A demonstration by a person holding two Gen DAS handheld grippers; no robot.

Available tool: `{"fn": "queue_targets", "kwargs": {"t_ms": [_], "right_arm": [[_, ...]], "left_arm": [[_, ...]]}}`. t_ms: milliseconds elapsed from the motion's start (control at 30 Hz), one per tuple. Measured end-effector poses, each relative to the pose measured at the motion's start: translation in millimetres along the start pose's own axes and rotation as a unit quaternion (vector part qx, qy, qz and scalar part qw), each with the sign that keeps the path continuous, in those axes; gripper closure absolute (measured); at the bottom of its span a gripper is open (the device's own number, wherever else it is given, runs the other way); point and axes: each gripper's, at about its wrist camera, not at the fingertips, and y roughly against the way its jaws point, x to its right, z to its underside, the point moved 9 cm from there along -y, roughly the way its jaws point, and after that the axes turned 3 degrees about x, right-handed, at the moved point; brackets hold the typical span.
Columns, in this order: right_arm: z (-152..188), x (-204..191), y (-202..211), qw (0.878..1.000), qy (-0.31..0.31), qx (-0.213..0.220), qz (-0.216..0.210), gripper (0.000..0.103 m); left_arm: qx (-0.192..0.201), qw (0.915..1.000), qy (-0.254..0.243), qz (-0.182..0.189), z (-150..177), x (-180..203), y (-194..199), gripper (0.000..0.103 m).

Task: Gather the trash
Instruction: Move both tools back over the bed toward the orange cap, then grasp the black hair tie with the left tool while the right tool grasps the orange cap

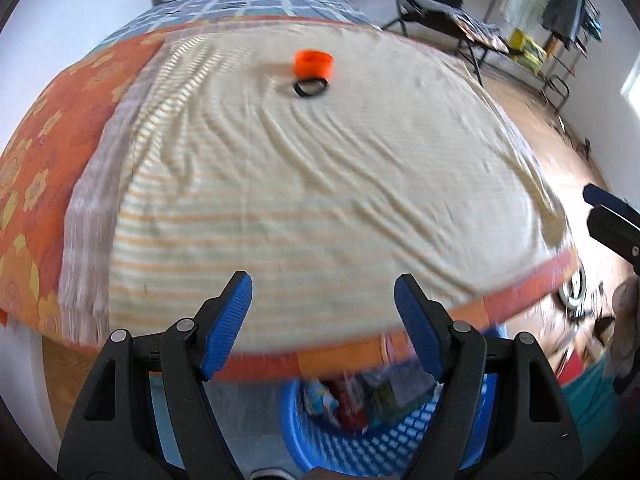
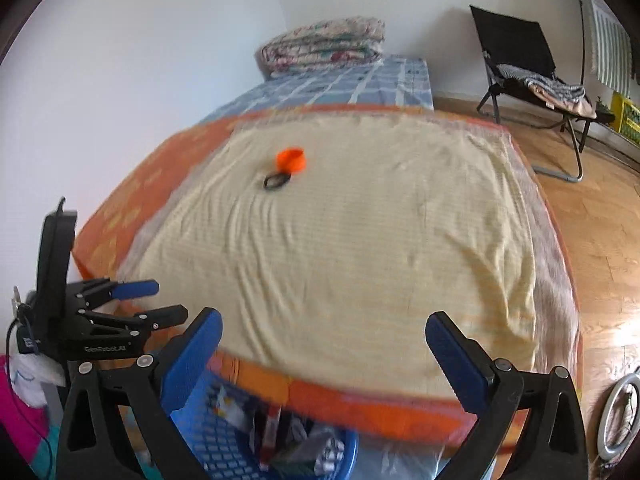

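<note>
1. Left wrist view: the left gripper (image 1: 323, 296) is hovering with jaws apart and nothing between them, above the near edge of the bed (image 1: 280, 208). A blue basket (image 1: 360, 436) of trash (image 1: 356, 396) is sitting below. An orange cap (image 1: 313, 62) and a black ring (image 1: 310, 88) are lying far up the bedspread.

2. Right wrist view: the right gripper (image 2: 324, 340) is gaping wide, holding nothing, above the basket (image 2: 224, 448); the cap (image 2: 293, 160) is touching the ring (image 2: 276, 181).

R gripper (image 2: 324, 356) jaws wide apart w/ nothing between, over near edge of bed (image 2: 360, 248) w/ pale yellow cover. Blue basket (image 2: 224, 452) w/ wrappers sits below at near left; L gripper (image 2: 160, 300) just left, over bed's near-left corner. Far on cover: orange cap (image 2: 293, 160) touching black ring (image 2: 276, 181); folded quilt (image 2: 324, 46) at far end, black chair (image 2: 524, 64) far right.
</note>
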Motion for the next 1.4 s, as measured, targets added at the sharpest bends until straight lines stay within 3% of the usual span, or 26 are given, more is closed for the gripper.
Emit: {"fn": "queue_targets", "kwargs": {"t_ms": [167, 367, 533, 633, 700, 800, 933, 1200, 1400], "right_arm": [[-47, 3, -20, 0.999, 0.005, 0.037, -0.003, 0.0], [-90, 2, -59, 0.999, -0.006, 0.039, -0.019, 0.001], [-123, 2, -100, 0.999, -0.021, 0.024, -0.028, 0.005], [-139, 1, -130, 0.998, -0.046, 0.007, -0.051, 0.008], [-143, 0, -147, 0.996, -0.06, -0.006, -0.067, 0.016], [-146, -3, -177, 0.993, -0.081, -0.029, -0.084, 0.027], [-141, -6, -208, 0.988, -0.101, -0.054, -0.101, 0.041], [-142, -9, -241, 0.983, -0.123, -0.068, -0.115, 0.051], [-143, -17, -254, 0.984, -0.113, -0.074, -0.112, 0.06]], "left_arm": [[0.031, 0.9991, 0.015, -0.025, -46, -17, -12, 0.027], [0.053, 0.9978, 0.019, -0.034, -89, -25, -33, 0.028], [0.051, 0.9979, 0.021, -0.034, -115, -28, -61, 0.042], [0.046, 0.9981, 0.033, -0.024, -128, -31, -76, 0.058], [0.048, 0.9979, 0.038, -0.019, -134, -32, -83, 0.06], [0.047, 0.998, 0.039, -0.014, -143, -33, -95, 0.072], [0.041, 0.9977, 0.053, 0.005, -150, -35, -111, 0.073], [0.038, 0.9974, 0.055, 0.03, -156, -32, -127, 0.08], [0.04, 0.9987, 0.03, 0.012, -156, -30, -130, 0.096]]}}
